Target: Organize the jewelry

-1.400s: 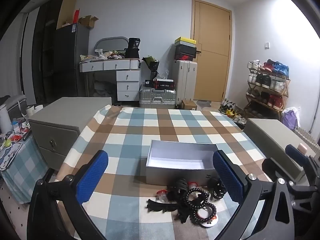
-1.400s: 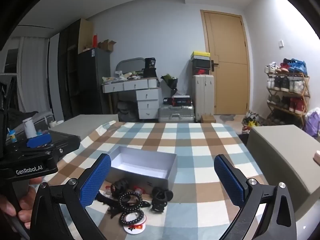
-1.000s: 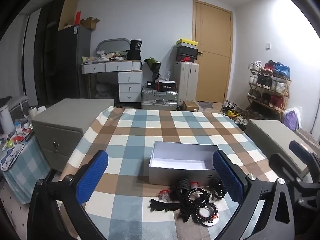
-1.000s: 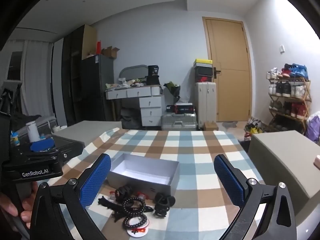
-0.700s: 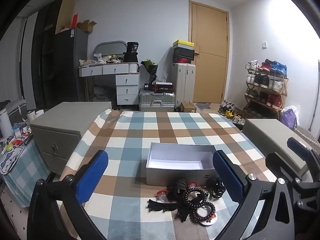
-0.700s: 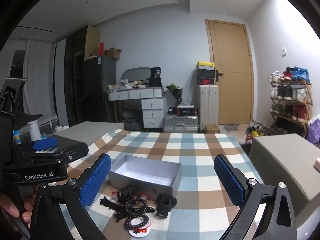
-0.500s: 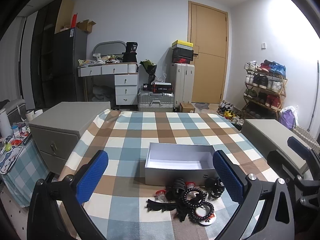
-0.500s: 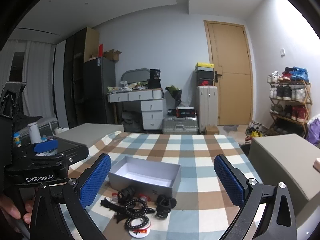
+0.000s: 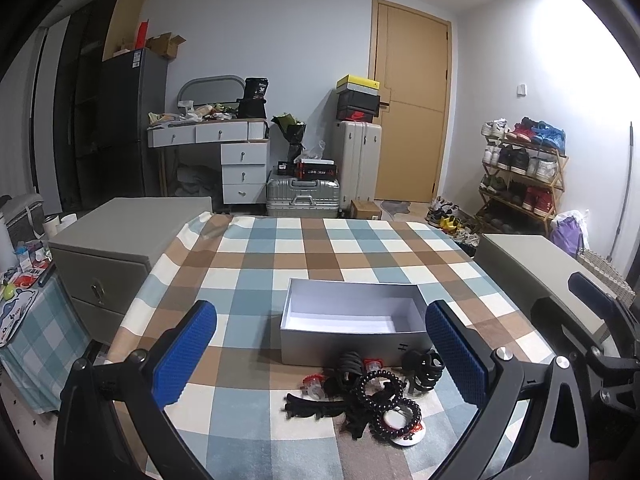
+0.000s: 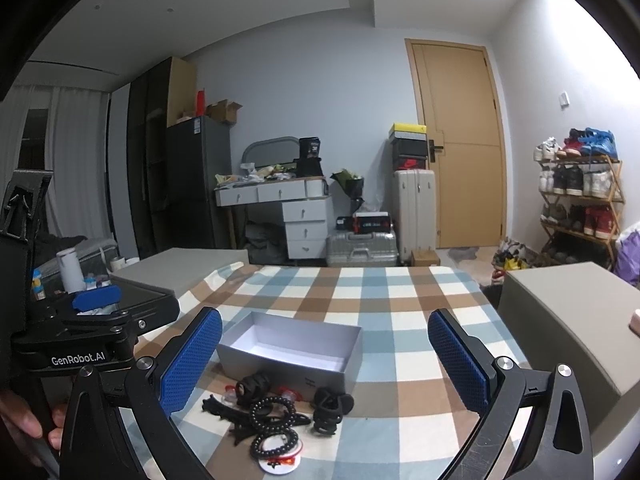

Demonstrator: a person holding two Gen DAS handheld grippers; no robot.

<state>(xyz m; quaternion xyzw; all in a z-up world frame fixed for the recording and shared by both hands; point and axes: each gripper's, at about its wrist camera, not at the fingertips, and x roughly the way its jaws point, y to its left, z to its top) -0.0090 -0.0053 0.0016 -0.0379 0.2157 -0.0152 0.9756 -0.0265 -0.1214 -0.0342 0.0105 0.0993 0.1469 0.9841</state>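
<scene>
Both wrist views have tilted slightly upward since earlier. Left gripper [image 9: 321, 350] and right gripper [image 10: 325, 354] hover spread wide, holding nothing. Beaded bracelets [image 9: 389, 400] and black clips [image 10: 332, 402] lie heaped against the open grey box [image 9: 352, 327] near the tabletop's [image 9: 276, 256] front edge.

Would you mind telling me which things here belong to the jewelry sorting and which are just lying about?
For the job:
- open grey box, nothing visible inside
- beaded bracelets
- black hair clips
- round badge
- left gripper and right gripper, both open

Lying about:
- suitcases
- shoe rack
- white dresser
</scene>
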